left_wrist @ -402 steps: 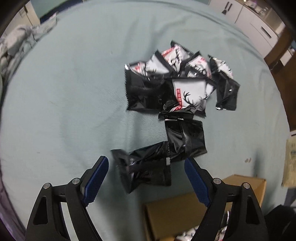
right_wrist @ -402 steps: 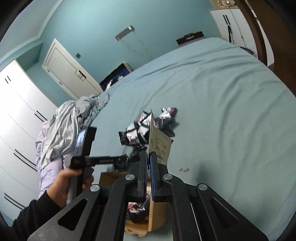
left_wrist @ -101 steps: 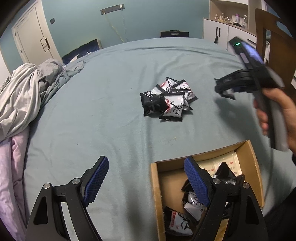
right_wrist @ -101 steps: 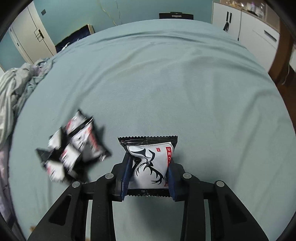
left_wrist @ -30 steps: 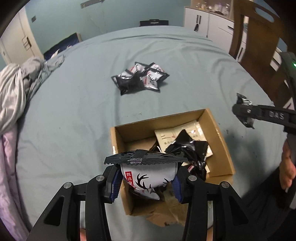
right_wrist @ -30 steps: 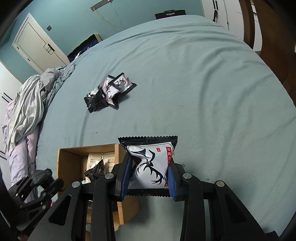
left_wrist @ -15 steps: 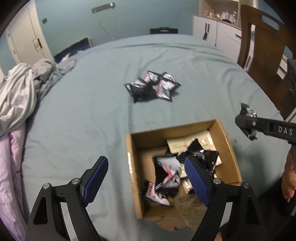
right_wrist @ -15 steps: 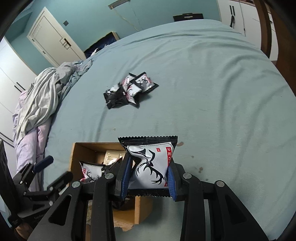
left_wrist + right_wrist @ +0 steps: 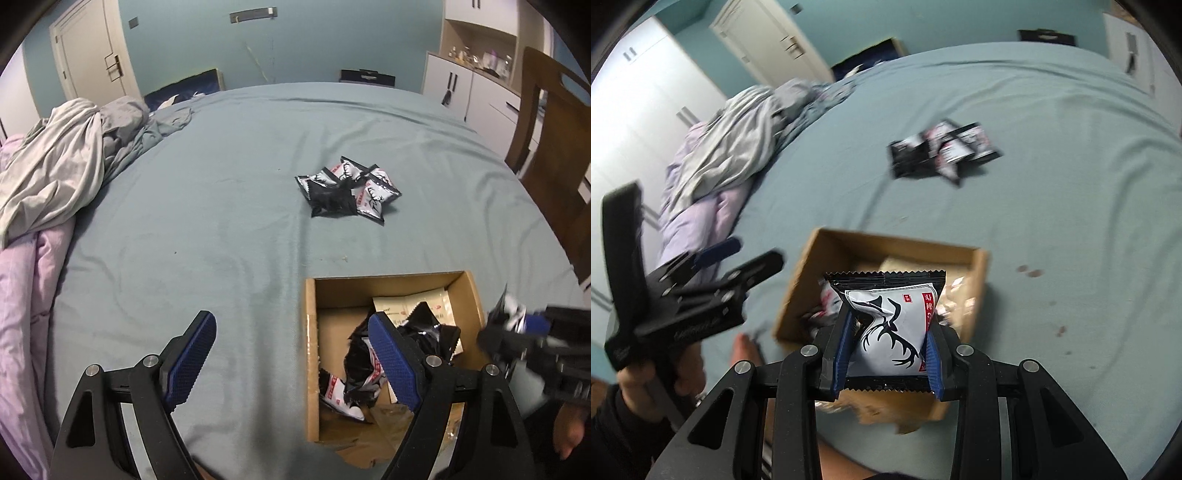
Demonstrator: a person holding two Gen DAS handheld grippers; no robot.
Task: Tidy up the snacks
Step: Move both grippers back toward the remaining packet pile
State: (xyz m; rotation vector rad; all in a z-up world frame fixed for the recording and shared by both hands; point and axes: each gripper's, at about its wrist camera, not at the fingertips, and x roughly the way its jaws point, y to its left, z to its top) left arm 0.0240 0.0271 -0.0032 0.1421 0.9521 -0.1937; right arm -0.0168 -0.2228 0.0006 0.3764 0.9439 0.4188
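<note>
Packet (image 9: 886, 325), white with black antlers, pinched in right tool (image 9: 886, 354); left tool (image 9: 291, 354) gapes empty.

A white packet (image 9: 892, 325) with a black antler print stands upright above the open cardboard box (image 9: 311, 373) — black and white packets lie jumbled inside. Beyond the box, more packets (image 9: 347, 189) sit heaped together.

A wide bed (image 9: 236, 155) under a grey-blue sheet fills the scene, with rumpled grey bedding (image 9: 62, 162) and a lilac quilt (image 9: 22, 295) heaped along its left side. The far wall (image 9: 314, 33) is teal, with a white panelled door (image 9: 94, 55) at far left. White cabinets (image 9: 469, 92) stand at far right, and a dark wooden chair (image 9: 554, 140) is near the bed's right edge.
</note>
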